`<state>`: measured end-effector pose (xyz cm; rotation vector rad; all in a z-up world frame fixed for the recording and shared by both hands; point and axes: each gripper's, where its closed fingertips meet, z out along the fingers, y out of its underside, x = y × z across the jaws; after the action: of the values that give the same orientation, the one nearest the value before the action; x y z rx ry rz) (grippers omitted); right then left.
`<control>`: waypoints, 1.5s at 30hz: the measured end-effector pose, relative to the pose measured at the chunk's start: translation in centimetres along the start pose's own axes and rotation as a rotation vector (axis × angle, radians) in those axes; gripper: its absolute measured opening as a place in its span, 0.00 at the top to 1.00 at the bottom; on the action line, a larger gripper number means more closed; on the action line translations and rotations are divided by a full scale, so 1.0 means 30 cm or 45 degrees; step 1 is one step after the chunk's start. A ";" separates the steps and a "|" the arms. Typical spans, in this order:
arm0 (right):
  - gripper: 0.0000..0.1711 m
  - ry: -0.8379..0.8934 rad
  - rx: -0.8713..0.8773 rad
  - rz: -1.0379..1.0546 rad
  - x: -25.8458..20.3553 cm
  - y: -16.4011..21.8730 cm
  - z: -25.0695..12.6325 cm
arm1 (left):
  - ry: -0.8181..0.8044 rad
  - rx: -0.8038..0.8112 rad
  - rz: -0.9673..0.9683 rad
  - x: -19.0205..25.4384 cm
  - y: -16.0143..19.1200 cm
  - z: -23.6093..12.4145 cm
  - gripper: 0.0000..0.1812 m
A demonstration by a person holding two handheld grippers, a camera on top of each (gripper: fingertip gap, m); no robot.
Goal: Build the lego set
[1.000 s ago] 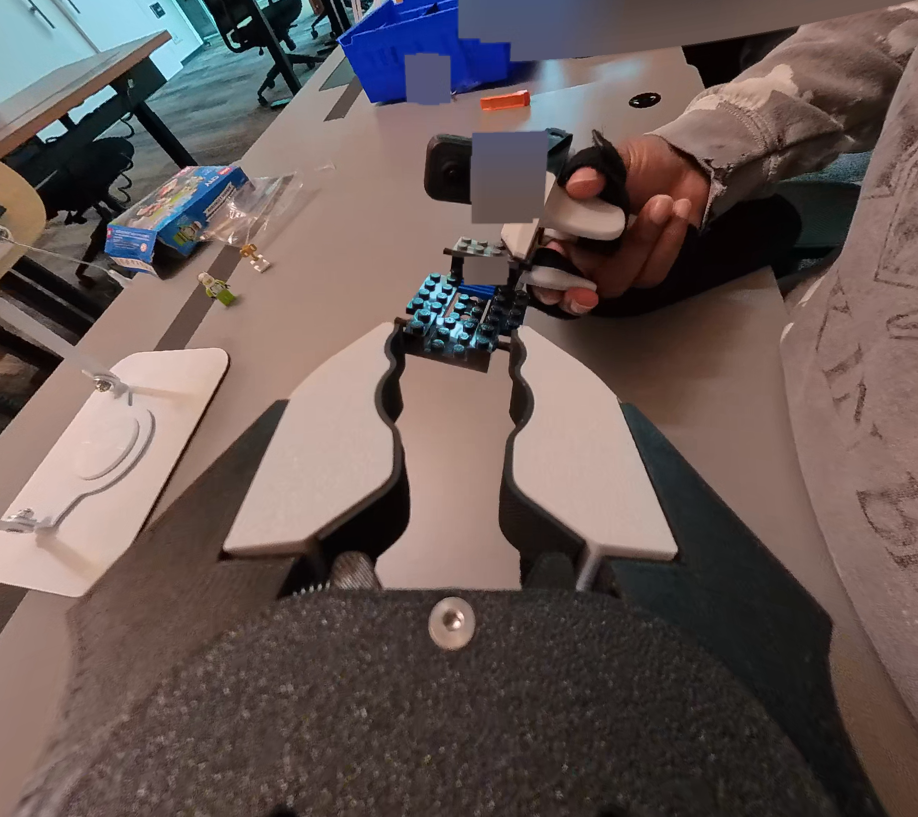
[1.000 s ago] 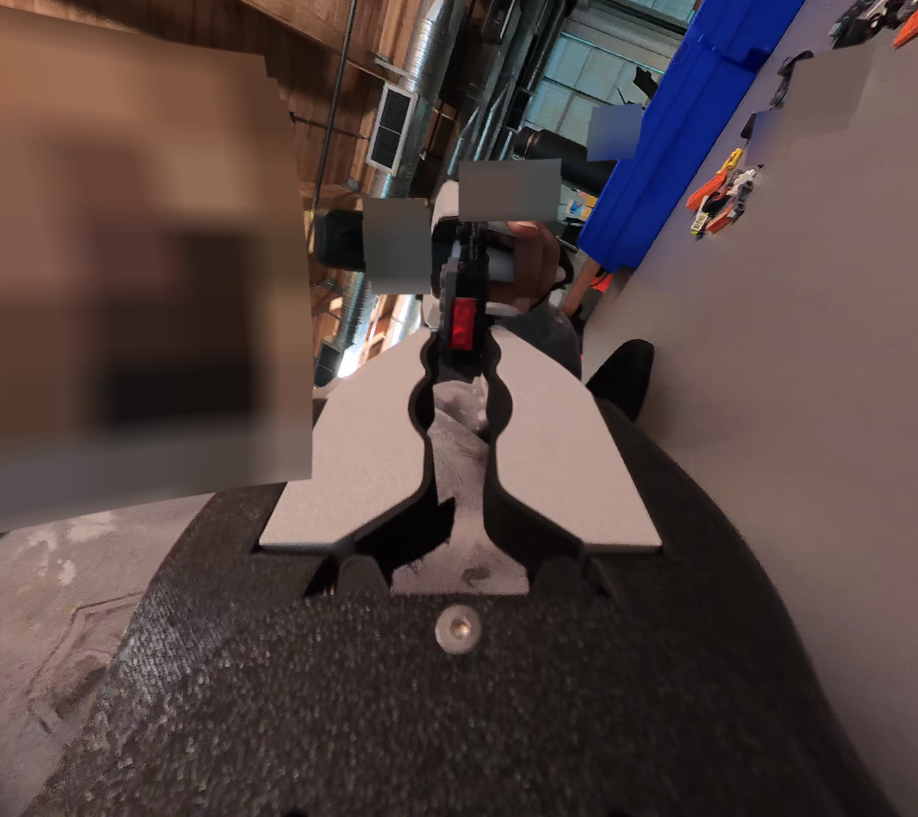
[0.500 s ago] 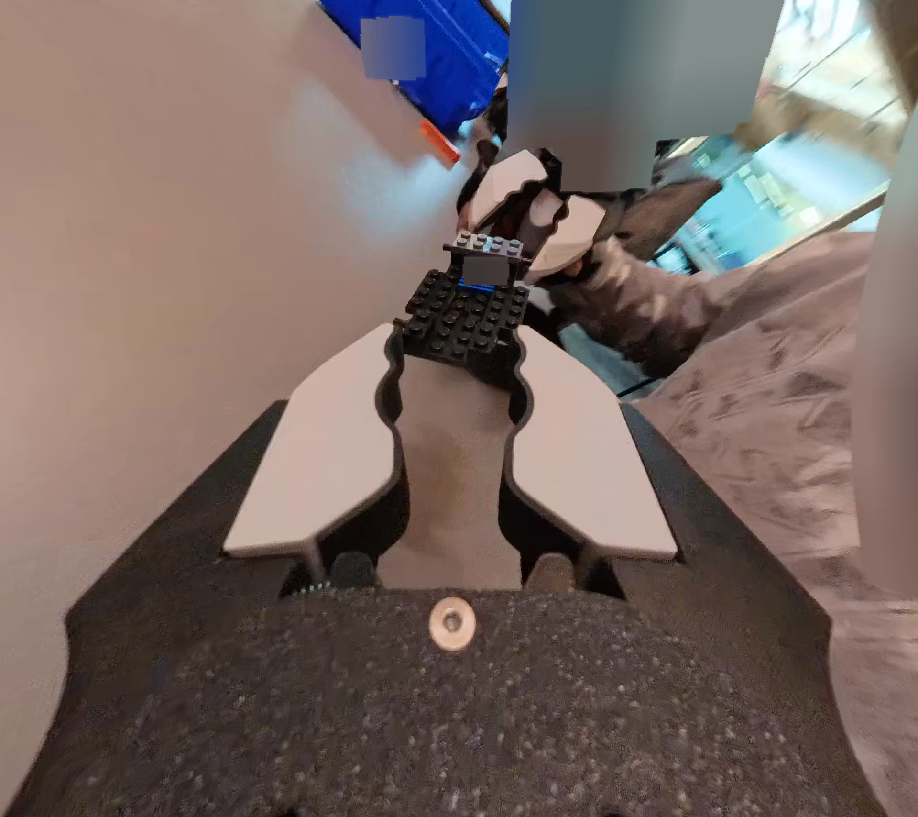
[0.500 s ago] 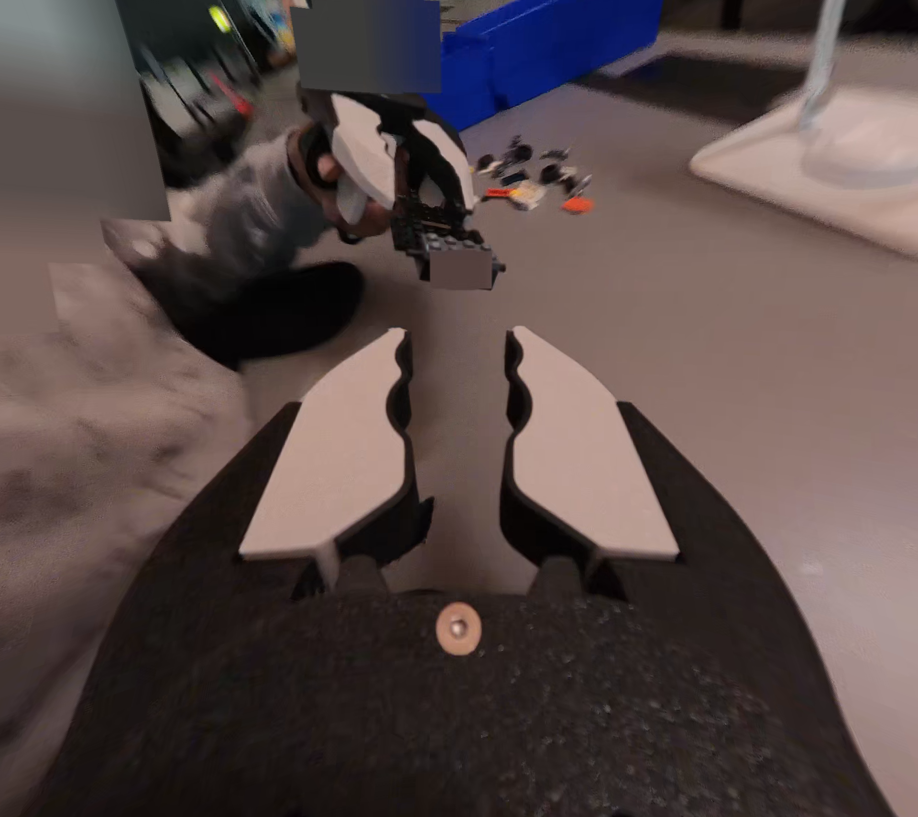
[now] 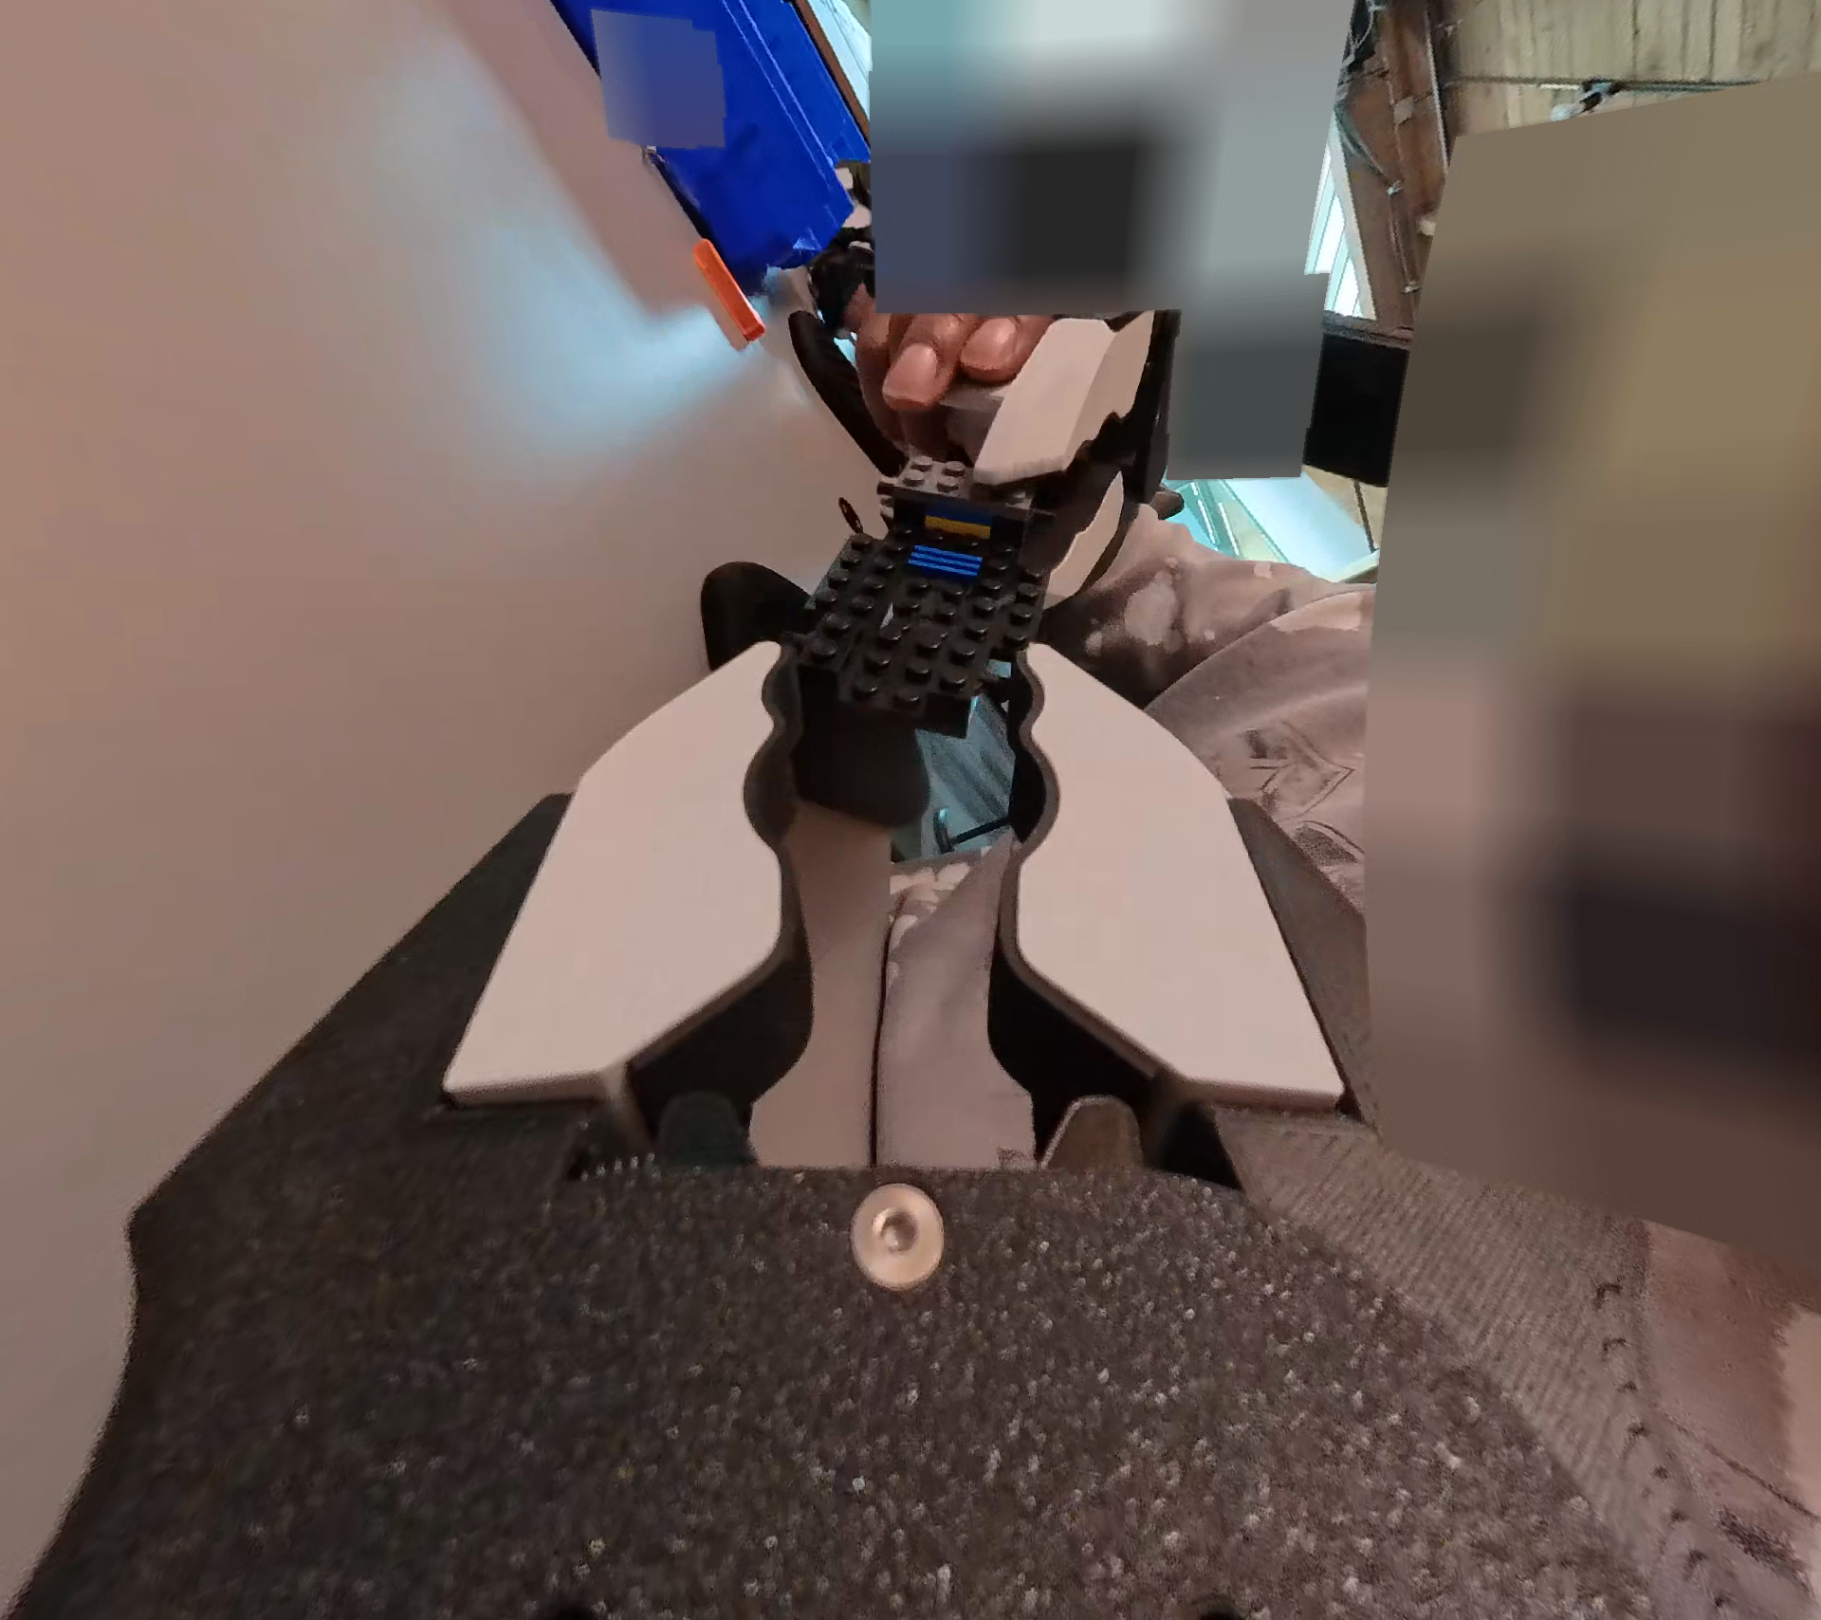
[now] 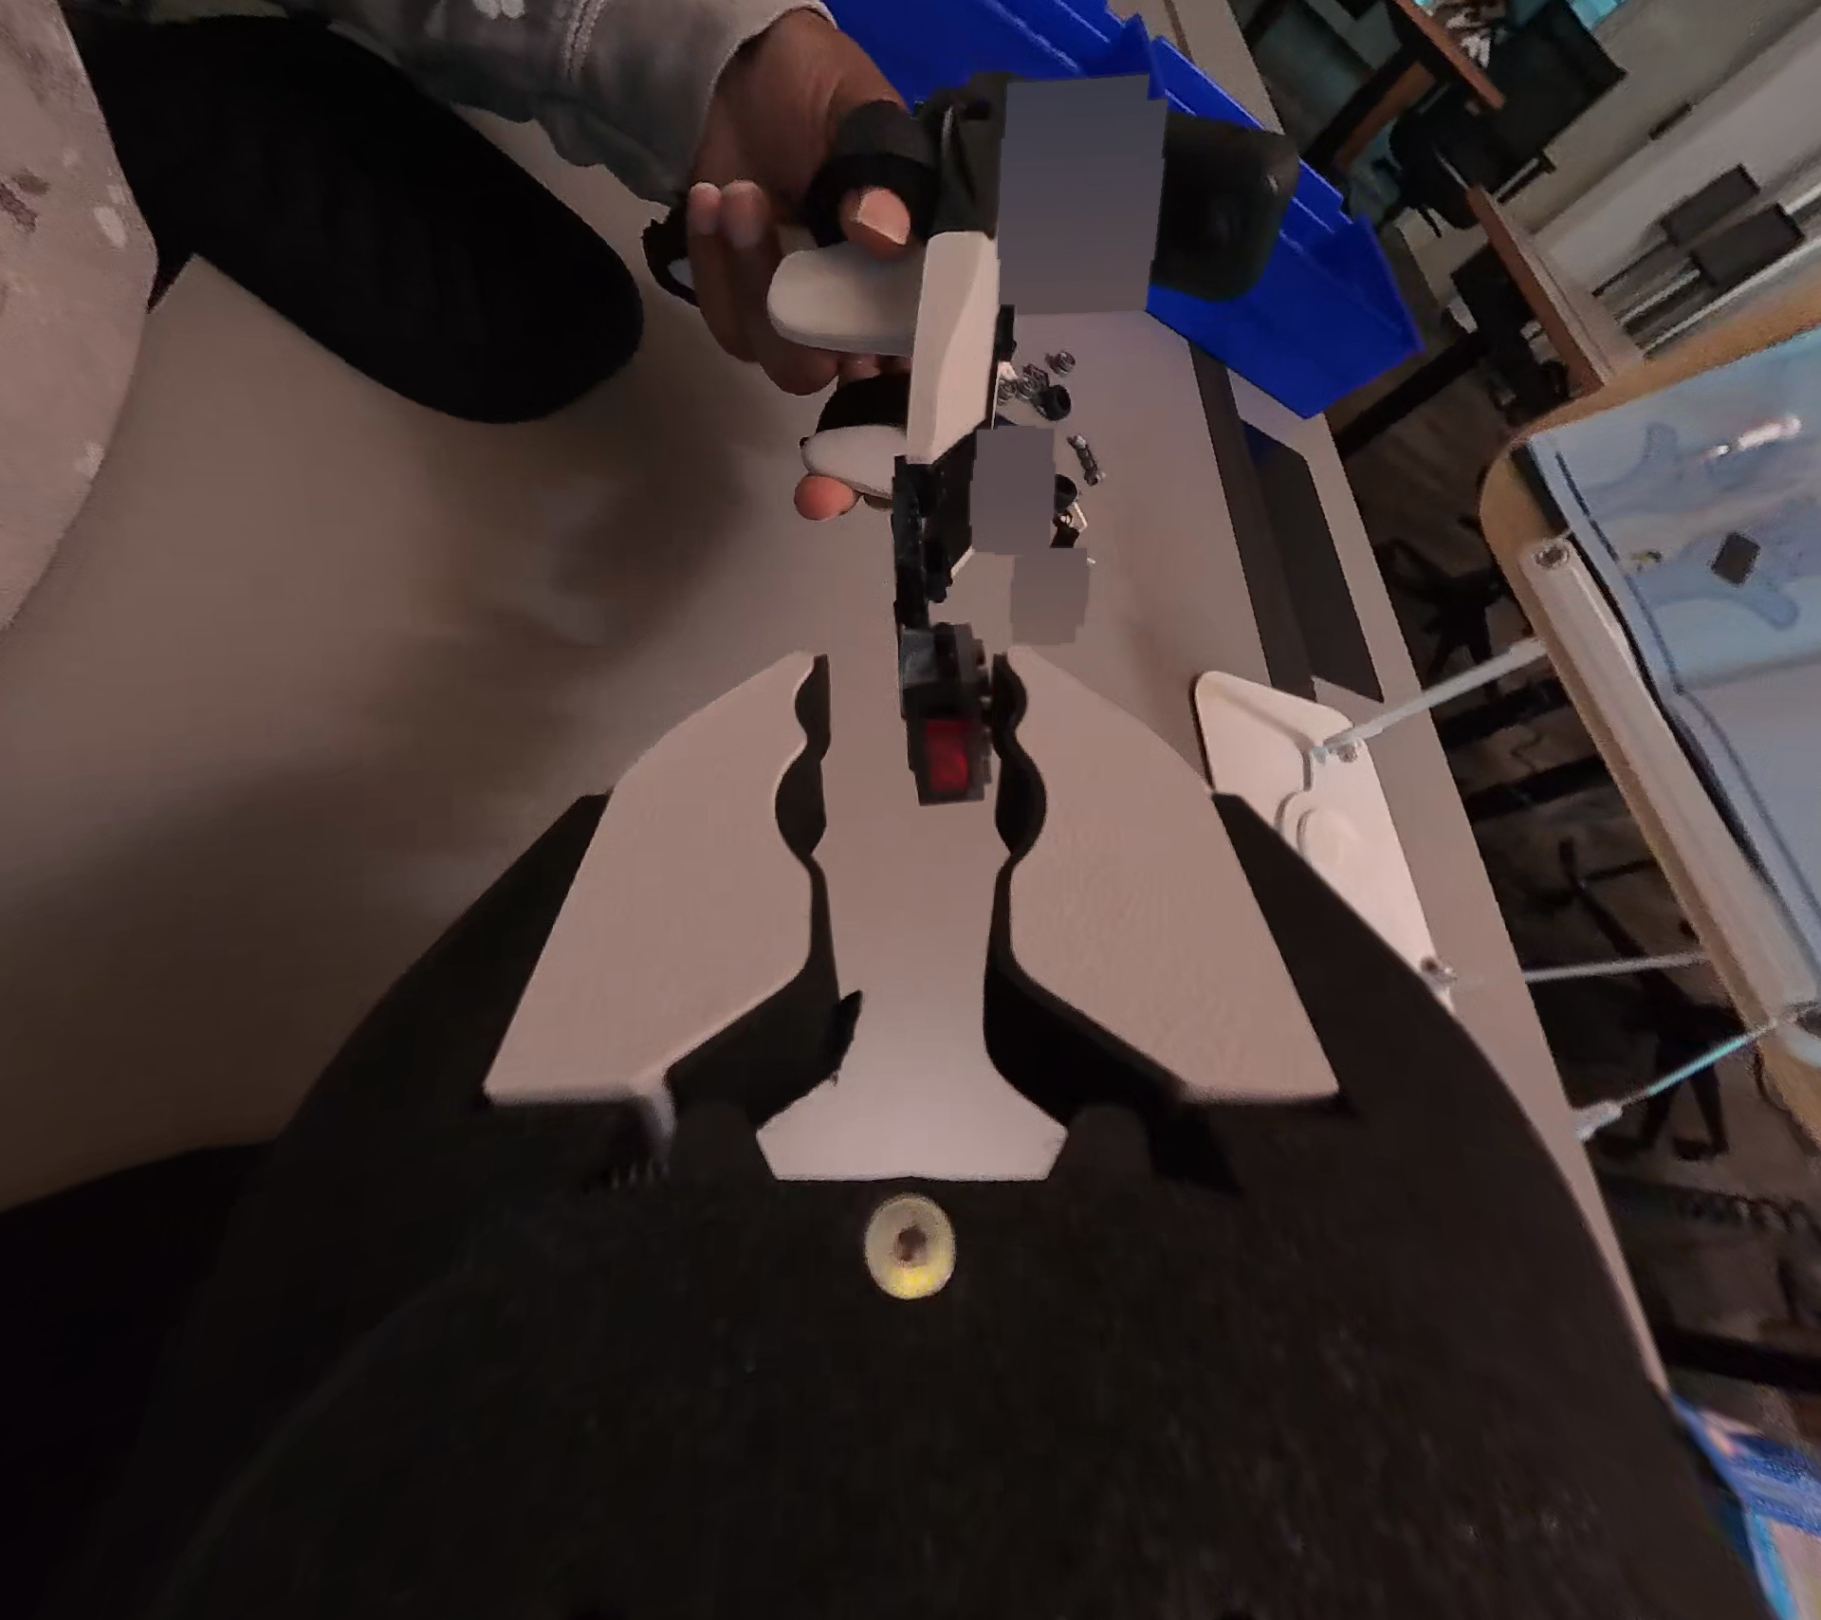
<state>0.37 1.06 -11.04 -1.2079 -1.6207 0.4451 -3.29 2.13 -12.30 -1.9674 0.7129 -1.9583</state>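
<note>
My left gripper [image 5: 902, 671] is shut on a black studded Lego assembly [image 5: 916, 617] and holds it in the air, off the table. The assembly carries a blue grille tile [image 5: 944, 563] and a grey plate [image 5: 931, 474] at its far end. In the right wrist view the assembly's end, with a red piece [image 6: 946, 750], sits between the fingers of my right gripper [image 6: 911, 671]. That gripper is open, and its right finger is close beside the piece. The right gripper's white finger [image 5: 1045, 410] shows past the assembly's far end in the left wrist view. The left gripper's finger [image 6: 951, 351] shows in the right wrist view.
Blue bins [image 6: 1035, 45] stand along the far edge of the grey table [image 6: 394, 587], also in the left wrist view [image 5: 690, 45]. An orange piece [image 5: 729, 292] lies beside them. Loose small Lego parts [image 6: 1045, 390] lie beyond the assembly. A white stand base [image 6: 1301, 794] sits at right. The tips of one gripper are about 5 cm away from the tips of the other.
The right gripper was shut on the assembly's red end, let go and backed off, and is now open around that end again. The left gripper kept its hold and rolled.
</note>
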 end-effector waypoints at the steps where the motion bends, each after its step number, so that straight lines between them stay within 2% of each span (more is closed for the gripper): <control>1: 0.84 0.006 0.005 -0.019 0.002 -0.008 0.003 | 0.000 -0.003 0.002 0.007 0.004 -0.001 0.78; 2: 0.90 0.015 0.016 -0.036 0.004 -0.017 0.004 | 0.003 -0.001 0.002 0.015 0.007 -0.003 0.78; 3: 0.90 0.015 0.032 -0.045 0.005 -0.027 0.003 | 0.009 0.008 -0.001 0.024 0.006 -0.006 0.78; 12: 0.91 0.026 0.062 0.040 0.004 -0.066 0.007 | -0.026 0.070 0.090 0.056 0.006 -0.029 0.78; 13: 0.90 0.036 0.055 0.074 0.007 -0.065 0.010 | -0.061 0.084 0.158 0.049 0.003 -0.033 0.78; 15: 0.74 0.026 0.054 0.202 0.008 -0.062 0.007 | -0.159 0.130 0.348 0.038 -0.010 -0.050 0.78; 16: 0.71 0.020 0.096 0.308 0.011 -0.069 -0.001 | -0.203 0.153 0.446 0.039 -0.014 -0.060 0.78; 18: 0.70 0.012 0.153 0.511 0.015 -0.058 -0.014 | -0.316 0.169 0.634 0.027 -0.014 -0.079 0.78; 21: 0.67 -0.060 0.100 0.701 -0.013 -0.005 0.001 | -0.396 0.163 0.912 0.031 0.012 -0.085 0.78; 28: 0.64 -0.214 -0.106 0.604 -0.086 0.052 0.076 | -0.510 0.064 1.280 0.001 0.082 -0.037 0.78; 32: 0.71 -0.228 -0.196 0.499 -0.098 0.081 0.092 | -0.527 0.049 1.311 -0.019 0.094 -0.028 0.78; 38: 0.72 -0.234 -0.224 0.551 -0.097 0.130 0.107 | -0.591 0.025 1.215 -0.085 0.093 -0.031 0.77; 41: 0.72 -0.209 -0.278 0.614 -0.060 0.225 0.113 | -0.691 0.086 1.155 -0.130 0.053 -0.069 0.73; 45: 0.72 -0.194 -0.384 0.706 -0.034 0.391 0.145 | -0.783 0.148 1.121 -0.170 0.026 -0.109 0.78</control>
<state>2.26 6.33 -22.28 -1.9052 -1.4984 0.6667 -6.43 4.60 -16.91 -1.6133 1.0074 -0.8123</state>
